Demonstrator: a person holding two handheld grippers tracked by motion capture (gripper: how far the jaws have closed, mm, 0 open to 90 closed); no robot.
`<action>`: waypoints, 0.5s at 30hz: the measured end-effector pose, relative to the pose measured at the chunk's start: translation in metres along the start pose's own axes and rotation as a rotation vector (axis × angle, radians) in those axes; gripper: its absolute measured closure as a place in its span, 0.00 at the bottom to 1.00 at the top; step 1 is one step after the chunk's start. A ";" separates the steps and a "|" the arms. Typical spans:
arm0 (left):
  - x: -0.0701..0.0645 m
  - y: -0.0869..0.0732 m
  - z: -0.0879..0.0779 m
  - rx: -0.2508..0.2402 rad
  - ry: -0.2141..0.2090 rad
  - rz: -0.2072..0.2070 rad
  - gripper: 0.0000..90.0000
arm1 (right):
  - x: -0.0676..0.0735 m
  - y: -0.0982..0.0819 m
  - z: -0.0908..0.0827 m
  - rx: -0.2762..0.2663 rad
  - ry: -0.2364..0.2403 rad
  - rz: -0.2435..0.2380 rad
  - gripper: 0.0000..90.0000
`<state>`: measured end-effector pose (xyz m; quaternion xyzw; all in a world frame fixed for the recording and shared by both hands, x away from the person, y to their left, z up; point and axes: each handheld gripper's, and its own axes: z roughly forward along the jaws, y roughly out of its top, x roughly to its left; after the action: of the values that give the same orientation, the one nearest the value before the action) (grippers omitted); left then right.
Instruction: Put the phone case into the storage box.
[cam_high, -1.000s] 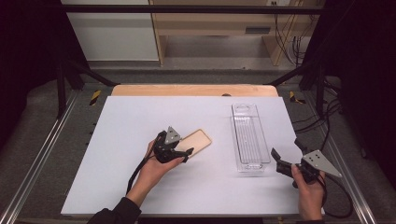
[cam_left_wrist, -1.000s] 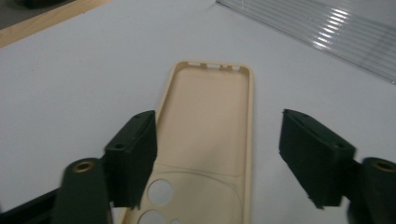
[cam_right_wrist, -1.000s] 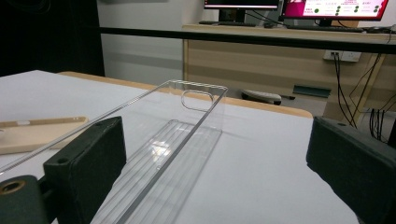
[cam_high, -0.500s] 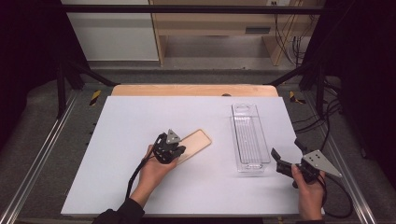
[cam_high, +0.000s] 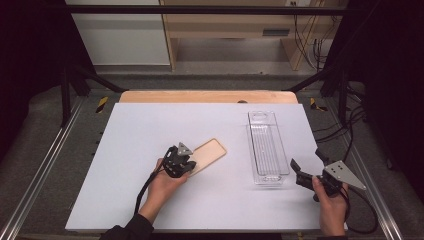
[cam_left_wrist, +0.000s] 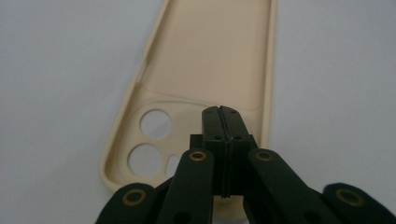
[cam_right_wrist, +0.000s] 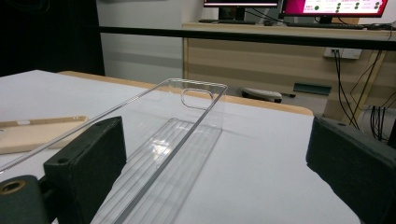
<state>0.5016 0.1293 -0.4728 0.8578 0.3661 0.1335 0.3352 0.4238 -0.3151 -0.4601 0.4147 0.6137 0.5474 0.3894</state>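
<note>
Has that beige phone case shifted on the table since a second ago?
No. The phone case lies at the same angle and the same gap left of the clear tray, under the left gripper.

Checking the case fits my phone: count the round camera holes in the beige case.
2 full round holes sit at the beige phone case end nearest the left hand-held gripper; that gripper partly hides a third opening.

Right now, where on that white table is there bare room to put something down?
Most of the white table is bare: the far strip behind the beige phone case and the clear plastic tray, the left side, and the lane between the two. It is crowded at the case's near end, where the left gripper sits, and around the tray's near end by the right gripper.
</note>
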 end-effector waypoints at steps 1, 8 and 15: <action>0.000 0.000 0.000 -0.001 -0.002 -0.004 1.00 | 0.000 0.000 0.000 -0.001 0.000 0.000 0.06; 0.000 -0.009 -0.008 0.008 -0.004 0.010 1.00 | -0.001 0.000 -0.001 -0.001 -0.002 -0.001 0.06; -0.004 -0.020 -0.016 -0.011 -0.017 0.022 1.00 | 0.001 -0.001 0.000 0.011 -0.001 -0.005 0.06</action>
<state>0.4803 0.1442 -0.4740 0.8610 0.3530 0.1318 0.3418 0.4239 -0.3143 -0.4615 0.4157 0.6174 0.5429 0.3889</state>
